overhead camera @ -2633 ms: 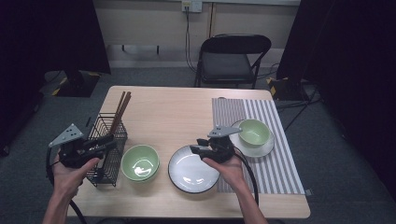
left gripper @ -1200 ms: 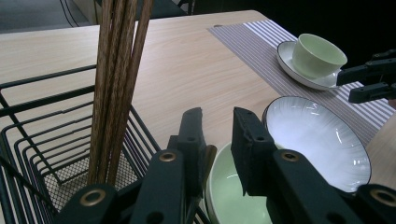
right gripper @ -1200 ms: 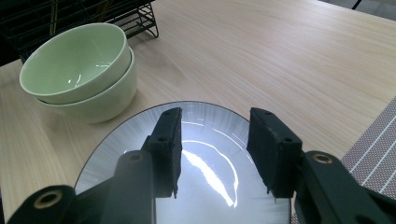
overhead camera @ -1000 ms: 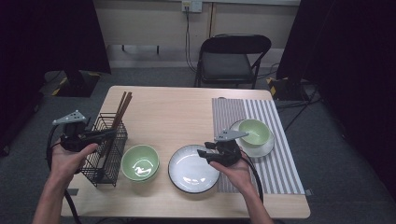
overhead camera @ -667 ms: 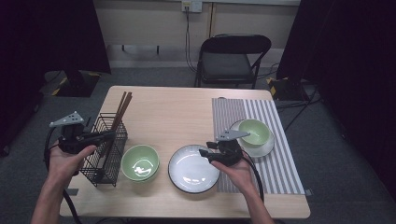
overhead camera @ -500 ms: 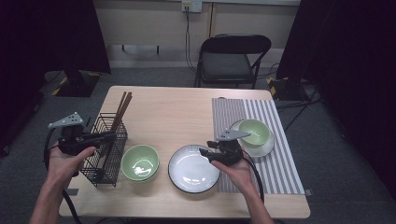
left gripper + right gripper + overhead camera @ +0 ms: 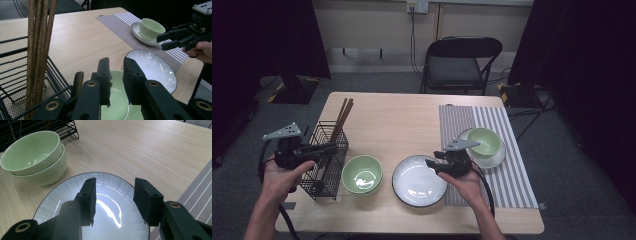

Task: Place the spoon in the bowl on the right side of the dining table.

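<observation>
1. The left gripper (image 7: pixel 328 148) is over the black wire basket (image 7: pixel 326 170) at the left of the table. Its jaws have just been opening a little, and there is only a thin gap between them. Nothing is held.
2. The brown chopsticks (image 7: pixel 343 115) stand in the far end of the basket and lean toward the far side. In the left gripper view they rise tall, left of the jaws. So the left gripper is the nearer one to them, and I think it would have to go farther and left to take them.
3. The right gripper (image 7: pixel 431 165) hovers over the right edge of the white plate (image 7: pixel 414 182). Its jaws stand half open and hold nothing.
4. The green bowl (image 7: pixel 361 174) sits between the basket and the plate.
5. The green cup (image 7: pixel 484 141) sits on a saucer (image 7: pixel 494 160) on the striped mat (image 7: pixel 512 175), far right of the right gripper.
6. The chopstick bottoms are hard to see behind the wires.
</observation>
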Demonstrator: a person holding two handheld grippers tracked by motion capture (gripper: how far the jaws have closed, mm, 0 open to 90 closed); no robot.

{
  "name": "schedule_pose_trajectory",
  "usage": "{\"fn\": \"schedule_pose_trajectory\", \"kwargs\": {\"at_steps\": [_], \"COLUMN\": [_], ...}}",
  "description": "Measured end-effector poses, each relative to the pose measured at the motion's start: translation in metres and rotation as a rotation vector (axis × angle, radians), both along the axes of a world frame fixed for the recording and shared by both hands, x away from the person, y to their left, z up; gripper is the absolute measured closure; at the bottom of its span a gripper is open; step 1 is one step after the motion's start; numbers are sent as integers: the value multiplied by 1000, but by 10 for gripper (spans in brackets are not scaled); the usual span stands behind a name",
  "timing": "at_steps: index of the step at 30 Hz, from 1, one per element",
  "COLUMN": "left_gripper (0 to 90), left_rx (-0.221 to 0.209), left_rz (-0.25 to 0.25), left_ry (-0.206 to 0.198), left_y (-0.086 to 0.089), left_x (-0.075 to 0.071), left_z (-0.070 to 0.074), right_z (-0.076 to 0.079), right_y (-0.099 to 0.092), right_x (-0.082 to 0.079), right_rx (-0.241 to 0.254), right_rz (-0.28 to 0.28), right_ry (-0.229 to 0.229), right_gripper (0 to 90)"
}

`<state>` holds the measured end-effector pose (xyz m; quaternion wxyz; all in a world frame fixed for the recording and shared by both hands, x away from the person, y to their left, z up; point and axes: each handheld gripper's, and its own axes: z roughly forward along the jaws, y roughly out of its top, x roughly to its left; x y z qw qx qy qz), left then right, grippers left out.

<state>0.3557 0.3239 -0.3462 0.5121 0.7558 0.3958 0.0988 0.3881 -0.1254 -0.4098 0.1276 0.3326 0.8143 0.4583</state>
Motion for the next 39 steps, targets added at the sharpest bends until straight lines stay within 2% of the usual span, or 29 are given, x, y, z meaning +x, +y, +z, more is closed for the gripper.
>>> {"fn": "schedule_pose_trajectory", "kwargs": {"at_steps": [5,8,9,10,12,17,20,23,29,32,36,39], "left_gripper": [747,741,735,728,719,724,722,715,701,685,671,670], "left_rx": [4,-12,5,26,37,38,40,27,33,55,54,69], "left_rz": [-19,-29,-30,-28,-15,-5,-12,-1,13,17,37,35], "left_ry": [-13,-14,-8,3,13,9,3,-1,-9,-19,-3,-9], "left_y": [1,2,2,2,2,3,4,4,2,2,1,3], "left_x": [-4,-7,-8,-8,-9,-15,-19,-24,-28,-31,-34,-35], "left_z": [0,-1,-1,-3,-8,-15,-16,-17,-20,-22,-27,-28], "right_z": [0,0,0,0,0,0,0,0,0,1,1,0], "right_y": [0,-1,-1,-1,-1,-1,-1,-1,-2,-3,-3,-2], "right_x": [0,0,0,0,0,0,0,0,-1,-1,-1,-1], "right_rx": [-2,-4,-5,-6,-6,-8,-7,-5,-6,-3,-3,-9], "right_rz": [-2,-6,-7,-8,-11,-12,-13,-14,-12,-14,-17,-11], "right_ry": [3,3,2,4,2,2,1,1,1,-1,0,1], "right_gripper": [528,524,523,523,524,525,526,526,526,527,526,525]}}
